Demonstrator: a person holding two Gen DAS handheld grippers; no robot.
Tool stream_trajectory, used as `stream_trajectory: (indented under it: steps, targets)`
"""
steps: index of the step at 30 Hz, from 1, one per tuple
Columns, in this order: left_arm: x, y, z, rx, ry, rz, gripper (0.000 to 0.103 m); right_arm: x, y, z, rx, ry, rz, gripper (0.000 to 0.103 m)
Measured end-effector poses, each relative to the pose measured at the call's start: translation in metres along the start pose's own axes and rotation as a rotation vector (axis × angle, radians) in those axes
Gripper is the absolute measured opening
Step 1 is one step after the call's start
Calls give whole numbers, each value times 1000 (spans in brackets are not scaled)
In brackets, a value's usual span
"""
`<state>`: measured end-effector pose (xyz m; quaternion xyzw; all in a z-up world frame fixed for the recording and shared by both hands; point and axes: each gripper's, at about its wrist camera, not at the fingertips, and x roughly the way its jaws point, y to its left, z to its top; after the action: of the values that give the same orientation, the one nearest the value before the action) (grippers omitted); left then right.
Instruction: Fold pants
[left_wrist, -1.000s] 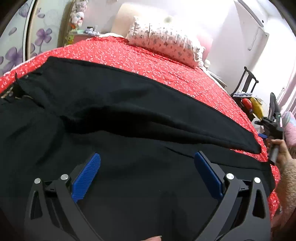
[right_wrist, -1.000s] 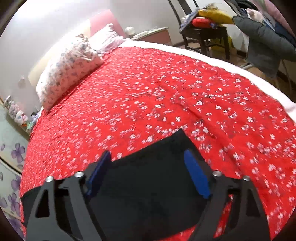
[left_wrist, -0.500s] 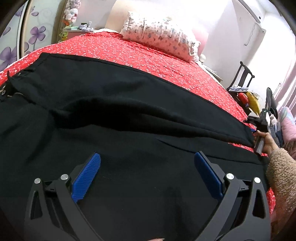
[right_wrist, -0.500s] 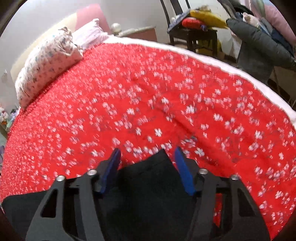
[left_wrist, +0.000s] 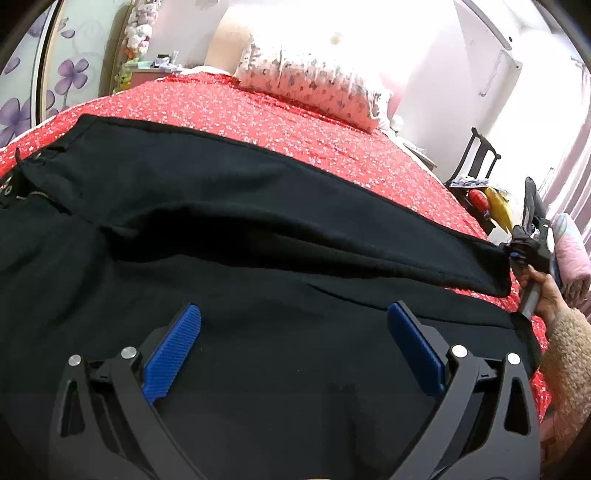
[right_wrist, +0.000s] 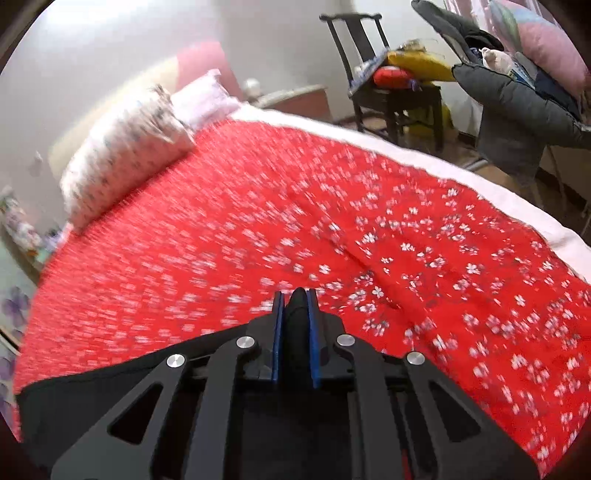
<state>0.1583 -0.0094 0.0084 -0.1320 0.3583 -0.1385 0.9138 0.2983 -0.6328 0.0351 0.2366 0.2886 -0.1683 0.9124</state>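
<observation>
Black pants (left_wrist: 258, 229) lie spread across a red flowered bedspread (left_wrist: 295, 122), waist at the left, legs running right. My left gripper (left_wrist: 293, 332) is open and empty, its blue pads low over the near leg. My right gripper (right_wrist: 295, 306) is shut on the cuff of the far pant leg (right_wrist: 295, 317); black cloth is pinched between its blue pads. In the left wrist view the right gripper (left_wrist: 517, 251) holds that cuff, lifted at the far right edge of the bed.
A flowered pillow (left_wrist: 314, 85) lies at the head of the bed. A black chair (right_wrist: 388, 85) piled with red and yellow things stands beside the bed. A grey jacket (right_wrist: 517, 107) hangs at the right. A wardrobe door with purple flowers (left_wrist: 22, 92) is at the left.
My right gripper has closed from open onto the far leg's cuff and lifted it. The left gripper has stayed open over the near leg.
</observation>
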Motion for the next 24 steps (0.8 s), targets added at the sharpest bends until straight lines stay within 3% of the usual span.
stream_trajectory:
  steps: [5, 9, 13, 16, 18, 21, 22, 24]
  targets:
    - [-14, -4, 2, 17, -72, -2, 101, -69, -7, -15, 34, -67, 125, 12]
    - [-25, -7, 4, 34, -119, 8, 101, -130, -28, -54, 88, -100, 217, 11]
    - [-39, -9, 6, 40, -174, 13, 101, -169, -46, -105, 134, -98, 243, 11]
    - [-50, -7, 5, 35, -211, 17, 101, -176, -60, -141, 184, -60, 215, 11]
    - [-53, -5, 6, 30, -229, 21, 101, -166, -61, -156, 183, 14, 153, 11]
    - [-58, -2, 5, 16, -257, 56, 101, -163, -55, -166, 175, 65, 98, 13]
    - [-56, 0, 5, 6, -249, 66, 101, -164, -55, -166, 185, 75, 89, 16]
    - [-55, 4, 5, -4, -231, 74, 101, -169, -56, -166, 226, 112, 65, 34]
